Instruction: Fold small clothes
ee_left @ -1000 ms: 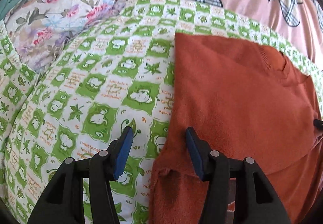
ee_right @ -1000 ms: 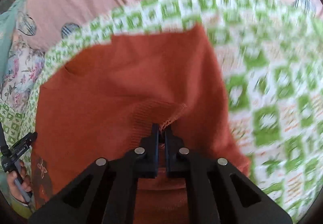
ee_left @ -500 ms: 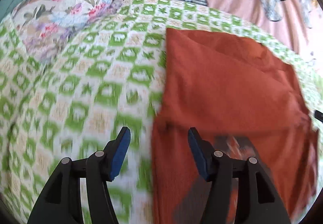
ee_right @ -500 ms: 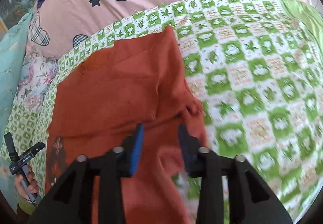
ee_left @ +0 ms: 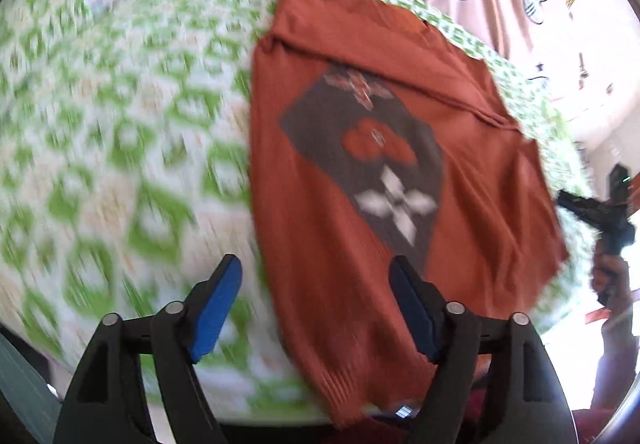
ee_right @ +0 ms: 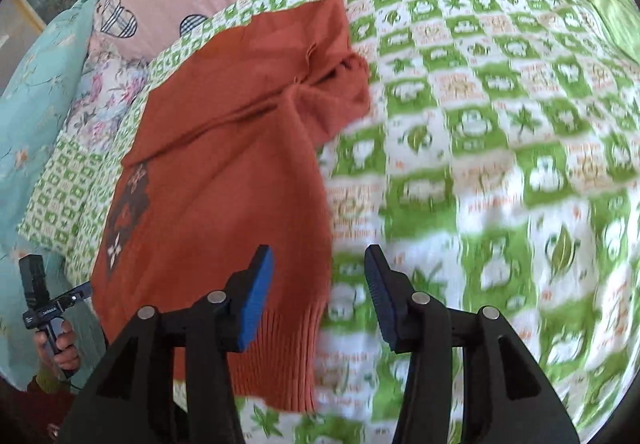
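R gripper, which was clamping the sweater's cuff 1 s ago, is now hanging released w/ jaws wide, nothing between them; L gripper is likewise gaping, empty, as before. Both are pulling back toward 6 o'clock, so the sleeve fold is looking done & the hem-to-collar fold is probably next. Sweater is lying flat on the green-check quilt: rust-orange fine knit, ribbed hem at 6 o'clock, folded sleeve bunching at 1 o'clock in R view, grey patch w/ white diamond motif showing in L view. Quilt is looking soft, puffy.
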`<action>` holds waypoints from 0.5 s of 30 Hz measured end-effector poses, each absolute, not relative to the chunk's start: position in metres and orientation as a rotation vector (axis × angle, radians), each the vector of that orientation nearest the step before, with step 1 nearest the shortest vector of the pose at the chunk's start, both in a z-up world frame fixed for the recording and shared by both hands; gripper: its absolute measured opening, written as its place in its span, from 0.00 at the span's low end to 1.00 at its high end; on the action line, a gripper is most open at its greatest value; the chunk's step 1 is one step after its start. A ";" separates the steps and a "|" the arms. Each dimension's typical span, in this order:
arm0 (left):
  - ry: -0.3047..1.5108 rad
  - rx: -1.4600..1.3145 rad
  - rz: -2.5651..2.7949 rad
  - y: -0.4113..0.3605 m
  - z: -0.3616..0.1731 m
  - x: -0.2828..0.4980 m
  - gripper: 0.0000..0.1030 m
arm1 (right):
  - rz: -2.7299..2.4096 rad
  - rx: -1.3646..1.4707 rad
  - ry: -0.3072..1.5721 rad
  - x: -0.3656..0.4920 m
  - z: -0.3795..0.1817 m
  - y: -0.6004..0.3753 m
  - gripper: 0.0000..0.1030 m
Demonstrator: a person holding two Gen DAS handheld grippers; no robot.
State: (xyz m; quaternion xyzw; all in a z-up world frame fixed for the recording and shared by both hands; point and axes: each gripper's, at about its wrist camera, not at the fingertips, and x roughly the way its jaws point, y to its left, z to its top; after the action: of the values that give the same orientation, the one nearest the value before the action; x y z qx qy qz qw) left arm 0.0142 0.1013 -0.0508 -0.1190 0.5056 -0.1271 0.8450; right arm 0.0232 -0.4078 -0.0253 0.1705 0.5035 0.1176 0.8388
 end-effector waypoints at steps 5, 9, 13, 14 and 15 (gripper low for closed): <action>1.057 -0.327 -0.332 0.098 -0.063 -0.019 0.77 | 0.369 0.426 1.062 0.006 -0.039 -0.403 0.48; 1.041 -0.423 -0.430 0.096 -0.066 -0.029 0.76 | 0.451 0.430 1.056 -0.002 -0.046 -0.384 0.47; 1.040 -0.456 -0.445 0.102 -0.071 -0.032 0.64 | 0.484 0.482 1.054 -0.007 -0.049 -0.380 0.14; 1.040 -0.465 -0.447 0.104 -0.071 -0.032 0.58 | 0.484 0.484 1.054 -0.009 -0.049 -0.380 0.14; 1.045 -0.482 -0.450 0.110 -0.072 -0.033 0.52 | 0.479 0.474 1.053 -0.012 -0.049 -0.380 0.13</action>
State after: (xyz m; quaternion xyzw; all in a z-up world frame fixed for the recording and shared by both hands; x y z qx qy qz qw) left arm -0.0329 0.1100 -0.0720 -0.2260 0.4900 -0.2110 0.8151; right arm -0.0120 -0.3797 -0.0486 0.2220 0.4928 0.2244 0.8109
